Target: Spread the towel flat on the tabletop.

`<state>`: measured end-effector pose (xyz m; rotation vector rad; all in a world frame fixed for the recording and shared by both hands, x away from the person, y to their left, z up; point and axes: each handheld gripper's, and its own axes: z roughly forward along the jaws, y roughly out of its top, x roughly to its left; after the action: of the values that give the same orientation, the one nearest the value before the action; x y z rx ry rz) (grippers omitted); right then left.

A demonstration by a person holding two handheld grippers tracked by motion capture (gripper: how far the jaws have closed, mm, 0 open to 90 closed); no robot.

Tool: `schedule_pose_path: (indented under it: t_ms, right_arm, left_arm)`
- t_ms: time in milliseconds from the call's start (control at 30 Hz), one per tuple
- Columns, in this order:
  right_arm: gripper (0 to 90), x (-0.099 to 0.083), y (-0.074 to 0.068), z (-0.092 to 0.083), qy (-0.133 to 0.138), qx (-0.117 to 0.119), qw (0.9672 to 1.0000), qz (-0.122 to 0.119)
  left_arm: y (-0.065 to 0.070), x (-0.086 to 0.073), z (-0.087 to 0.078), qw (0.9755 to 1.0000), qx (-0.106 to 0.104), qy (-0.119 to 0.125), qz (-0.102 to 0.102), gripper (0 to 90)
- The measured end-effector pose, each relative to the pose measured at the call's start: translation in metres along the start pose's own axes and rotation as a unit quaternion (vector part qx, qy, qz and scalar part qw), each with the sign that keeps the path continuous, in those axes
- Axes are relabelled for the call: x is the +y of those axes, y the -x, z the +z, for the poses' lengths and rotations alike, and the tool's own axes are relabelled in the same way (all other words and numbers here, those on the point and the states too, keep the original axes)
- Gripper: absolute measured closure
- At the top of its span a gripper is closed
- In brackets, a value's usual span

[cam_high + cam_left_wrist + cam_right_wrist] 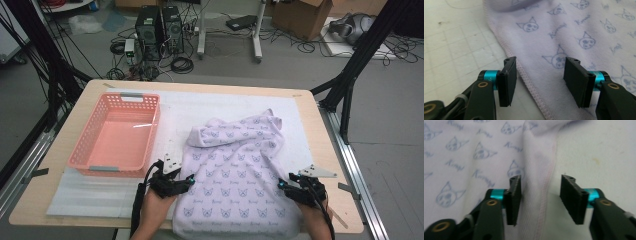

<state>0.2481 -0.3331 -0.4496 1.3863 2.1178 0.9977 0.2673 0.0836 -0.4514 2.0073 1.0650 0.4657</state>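
Observation:
A lilac towel printed with small cat faces lies spread on the white mat, its far end bunched into folds. My left gripper sits at the towel's left edge, jaws open. In the left gripper view that hemmed edge of the towel runs between the two black jaws of the left gripper, untouched by either pad. My right gripper is at the towel's right edge, also open. In the right gripper view the towel has its hem lying between the spread jaws of the right gripper.
A pink plastic basket stands on the mat's left half, close to my left hand. The white mat covers most of the wooden table. Black frame posts stand at both sides, with cables and computers on the floor beyond.

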Motion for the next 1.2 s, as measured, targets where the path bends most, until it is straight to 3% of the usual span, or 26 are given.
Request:
schedule_pose_path:
  t_ms: [100, 133, 267, 333, 500, 700, 933, 1100, 1200]
  right_arm:
    - [59.8, 0.0, 0.002, 0.0, 0.0, -0.001, 1.0, -0.001]
    - [63.8, 0.0, 0.003, 0.0, 0.002, 0.0, 1.0, -0.002]
    - [83.1, 0.001, 0.002, 0.001, 0.001, 0.022, 0.9997, -0.012]
    - [85.0, 0.001, 0.0, 0.001, 0.002, 0.024, 0.9996, -0.016]
    - [85.9, -0.001, 0.001, -0.002, 0.001, 0.034, 0.9993, -0.012]
    - [86.3, 0.001, -0.002, -0.016, 0.008, 0.047, 0.9986, -0.021]
    - [86.4, -0.001, -0.007, -0.048, 0.029, 0.058, 0.9974, -0.031]
    - [86.4, -0.01, -0.017, -0.073, 0.033, 0.076, 0.9954, -0.047]
    - [86.4, -0.017, -0.023, -0.086, 0.026, 0.083, 0.9945, -0.058]
  left_arm:
    - [0.001, -0.001, 0.0, 1.0, -0.001, 0.002, 0.005, 46.2]
    - [0.001, -0.001, -0.001, 1.0, -0.003, 0.003, 0.005, 50.5]
    - [0.004, -0.001, -0.001, 0.9988, -0.029, 0.004, 0.039, 77.2]
    - [0.004, -0.001, -0.002, 0.9986, -0.034, 0.004, 0.041, 82.6]
    - [-0.002, -0.004, -0.006, 0.9989, -0.045, 0.008, 0.006, 84.8]
    - [-0.008, -0.005, -0.027, 0.9964, -0.077, 0.03, -0.019, 85.0]
    - [-0.008, -0.009, -0.057, 0.9934, -0.102, 0.048, -0.02, 85.2]
    - [0.003, -0.013, -0.075, 0.9911, -0.123, 0.049, -0.003, 85.2]
    - [0.01, -0.019, -0.08, 0.9897, -0.138, 0.036, 0.01, 85.1]
